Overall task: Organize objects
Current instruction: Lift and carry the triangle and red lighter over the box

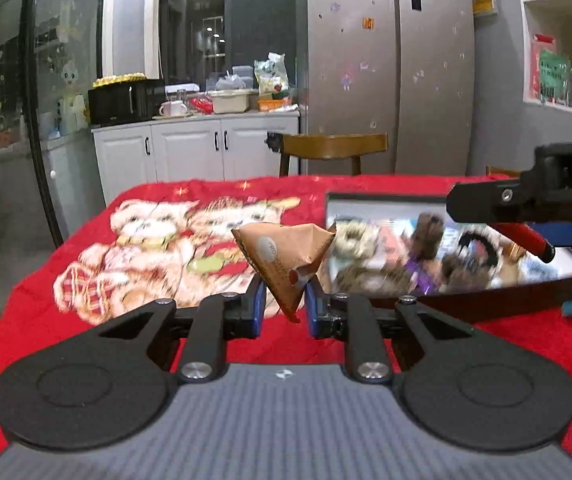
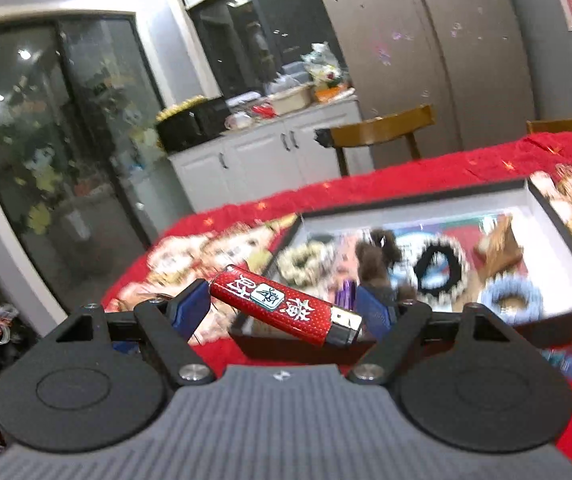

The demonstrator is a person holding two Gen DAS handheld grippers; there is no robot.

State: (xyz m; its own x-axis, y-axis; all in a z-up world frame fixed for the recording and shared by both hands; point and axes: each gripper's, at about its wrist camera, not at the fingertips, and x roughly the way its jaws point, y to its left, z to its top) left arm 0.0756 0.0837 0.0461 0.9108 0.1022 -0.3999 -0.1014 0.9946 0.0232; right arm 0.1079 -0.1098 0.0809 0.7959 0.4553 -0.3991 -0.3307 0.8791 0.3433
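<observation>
well underway: box (image 2: 558,216) at right of frame already filled with hair ties (image 2: 440,266). left gripper (image 1: 285,308) clamped on a brown packet (image 1: 286,252), mid-frame; right gripper (image 2: 284,306) grasping a red lighter (image 2: 286,304) endwise, lower centre. both still to go in, judging by position.

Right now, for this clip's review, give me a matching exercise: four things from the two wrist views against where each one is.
Things:
1. brown snack packet
2. red lighter
3. black scrunchie
4. wooden chair

Places:
A. lying in the box
B. between the fingers of the right hand-held gripper
C. behind the table
D. pinched in the left hand-held gripper

Pairs: 1-D, 2-B, 3-A, 4-C
</observation>
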